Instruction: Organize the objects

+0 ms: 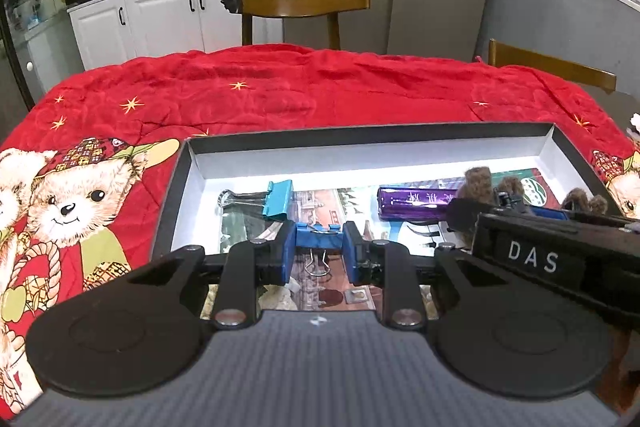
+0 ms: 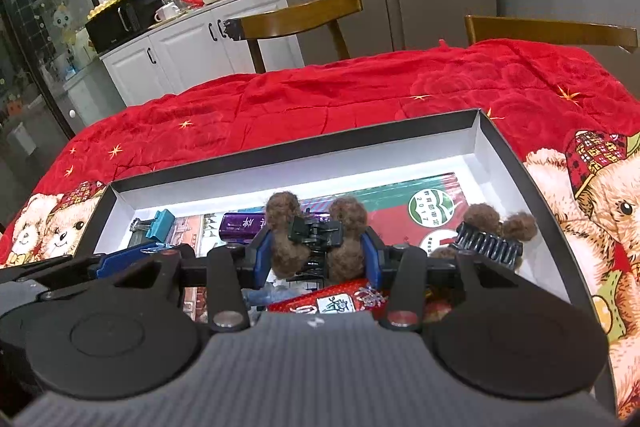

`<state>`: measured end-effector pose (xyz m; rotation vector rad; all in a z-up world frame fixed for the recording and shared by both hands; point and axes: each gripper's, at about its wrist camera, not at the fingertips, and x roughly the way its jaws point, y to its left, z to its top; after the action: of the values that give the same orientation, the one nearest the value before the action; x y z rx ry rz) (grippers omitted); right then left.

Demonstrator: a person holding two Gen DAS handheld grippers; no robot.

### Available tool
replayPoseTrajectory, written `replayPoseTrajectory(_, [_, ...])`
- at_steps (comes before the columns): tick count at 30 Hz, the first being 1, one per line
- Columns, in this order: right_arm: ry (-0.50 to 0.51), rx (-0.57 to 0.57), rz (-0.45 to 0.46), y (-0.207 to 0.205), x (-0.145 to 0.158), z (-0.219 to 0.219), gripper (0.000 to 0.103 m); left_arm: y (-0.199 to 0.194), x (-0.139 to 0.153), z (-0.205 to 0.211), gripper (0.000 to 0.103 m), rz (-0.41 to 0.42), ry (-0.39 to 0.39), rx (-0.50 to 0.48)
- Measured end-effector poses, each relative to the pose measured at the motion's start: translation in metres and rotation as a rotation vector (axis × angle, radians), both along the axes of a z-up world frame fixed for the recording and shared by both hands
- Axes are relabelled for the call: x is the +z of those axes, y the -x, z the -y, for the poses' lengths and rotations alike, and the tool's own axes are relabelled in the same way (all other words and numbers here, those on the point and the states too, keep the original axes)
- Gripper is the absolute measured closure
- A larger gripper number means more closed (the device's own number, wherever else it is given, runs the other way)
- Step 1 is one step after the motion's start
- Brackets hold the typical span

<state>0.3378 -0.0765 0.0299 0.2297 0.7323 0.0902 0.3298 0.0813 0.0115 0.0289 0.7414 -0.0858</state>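
A shallow black box with a white inside [image 1: 192, 167] [image 2: 496, 151] lies on the red quilt. My left gripper [image 1: 319, 245] is shut on a dark blue binder clip [image 1: 318, 238], held just above the box floor, its wire handle hanging down. My right gripper [image 2: 318, 251] is shut on a black hair claw with brown fuzzy pompoms [image 2: 312, 231] over the box. In the box lie a light blue binder clip [image 1: 276, 199] [image 2: 160, 223], a purple tube [image 1: 412, 203] [image 2: 240, 225] and a second fuzzy hair claw [image 2: 492, 235].
Printed cards and a red-green packet [image 2: 400, 203] line the box floor. The red bear-print quilt [image 1: 280, 91] covers the table. Two wooden chairs [image 1: 304, 3] [image 2: 552, 31] stand behind it, with white cabinets [image 1: 168, 15] and a grey fridge beyond.
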Motion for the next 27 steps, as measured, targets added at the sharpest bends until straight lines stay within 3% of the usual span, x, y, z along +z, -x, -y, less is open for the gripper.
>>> replayPoseTrajectory(4, [-0.015,-0.001,-0.004,0.000,0.000,0.002,0.047,0.000,-0.001,0.001,0.073,-0.007,-0.004,-0.008])
replayPoseTrajectory(6, [-0.033,-0.005,-0.005,-0.001,0.001,0.005,0.037,-0.001,-0.002,0.000,0.071,-0.011,0.004,-0.007])
replayPoseTrajectory(8, [-0.076,-0.004,-0.006,-0.002,0.002,0.010,0.034,-0.002,0.000,-0.002,0.058,-0.022,0.026,-0.010])
replayPoseTrajectory(11, [-0.130,0.011,0.006,0.001,0.010,0.012,0.028,0.003,0.011,-0.005,0.055,0.003,0.053,-0.006])
replayPoseTrajectory(13, [-0.121,0.022,0.045,0.008,0.021,0.010,0.026,0.009,0.022,-0.003,0.048,0.039,0.038,-0.028])
replayPoseTrajectory(17, [-0.073,0.036,0.154,0.025,0.052,0.005,0.011,0.023,0.046,-0.006,0.040,0.145,0.001,0.002])
replayPoseTrajectory(21, [-0.042,0.051,0.277,0.052,0.086,0.000,0.009,0.045,0.078,-0.008,0.026,0.277,-0.050,0.049])
replayPoseTrajectory(23, [-0.028,0.037,0.344,0.069,0.103,-0.001,0.000,0.059,0.096,-0.010,0.020,0.318,-0.046,0.060])
replayPoseTrajectory(27, [-0.057,0.002,0.443,0.113,0.135,0.004,0.000,0.101,0.134,-0.013,0.017,0.415,-0.022,0.062])
